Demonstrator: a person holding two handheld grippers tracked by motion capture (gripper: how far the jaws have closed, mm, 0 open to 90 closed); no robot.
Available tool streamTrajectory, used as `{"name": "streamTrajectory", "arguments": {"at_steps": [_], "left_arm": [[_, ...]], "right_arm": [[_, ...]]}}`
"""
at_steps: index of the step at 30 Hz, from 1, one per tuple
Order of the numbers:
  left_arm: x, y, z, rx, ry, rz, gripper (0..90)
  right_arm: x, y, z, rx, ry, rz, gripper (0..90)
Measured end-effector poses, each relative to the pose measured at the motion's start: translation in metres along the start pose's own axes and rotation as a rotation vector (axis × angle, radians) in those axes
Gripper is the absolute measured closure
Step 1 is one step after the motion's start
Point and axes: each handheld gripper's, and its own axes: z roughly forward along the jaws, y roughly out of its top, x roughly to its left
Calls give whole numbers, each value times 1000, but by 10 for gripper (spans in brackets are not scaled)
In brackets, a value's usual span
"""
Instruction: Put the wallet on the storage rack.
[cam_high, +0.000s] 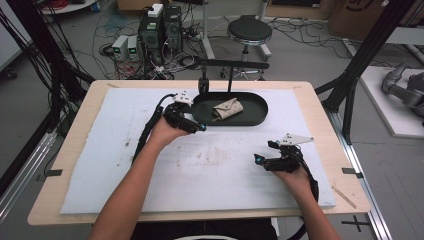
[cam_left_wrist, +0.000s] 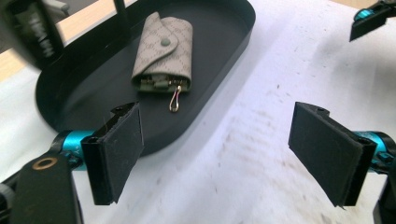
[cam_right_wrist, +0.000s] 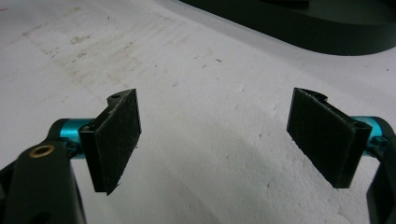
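A beige key pouch (cam_high: 226, 109) (cam_left_wrist: 163, 52) with a snap flap and a small metal clip lies inside a black oval tray (cam_high: 252, 120) (cam_left_wrist: 84, 88) at the back middle of the table. My left gripper (cam_high: 199, 128) (cam_left_wrist: 219, 154) hovers at the tray's near left rim, open, with nothing between its pads. The pouch lies beyond its jaws. My right gripper (cam_high: 260, 159) (cam_right_wrist: 219, 144) rests low over the white mat at the front right, open and empty, and the tray's edge (cam_right_wrist: 299, 28) shows far ahead of it.
A white foam mat (cam_high: 200, 165) covers most of the wooden table. A black stand with a crossbar (cam_high: 235, 65) rises just behind the tray. Cables, computer boxes and a stool sit on the floor beyond the table.
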Motion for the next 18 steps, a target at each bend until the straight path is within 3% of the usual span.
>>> {"name": "streamTrajectory", "arguments": {"at_steps": [8, 14, 18], "left_arm": [[-8, -30, -31, -31, 37, -11, 179], [-19, -57, -49, -28, 70, -8, 178], [-24, -64, -59, -28, 95, -2, 178]], "right_arm": [[-3, 0, 1, -2, -7, 13, 180], [-5, 0, 0, -9, -9, 19, 179], [-7, 0, 0, -18, -11, 23, 179]]}}
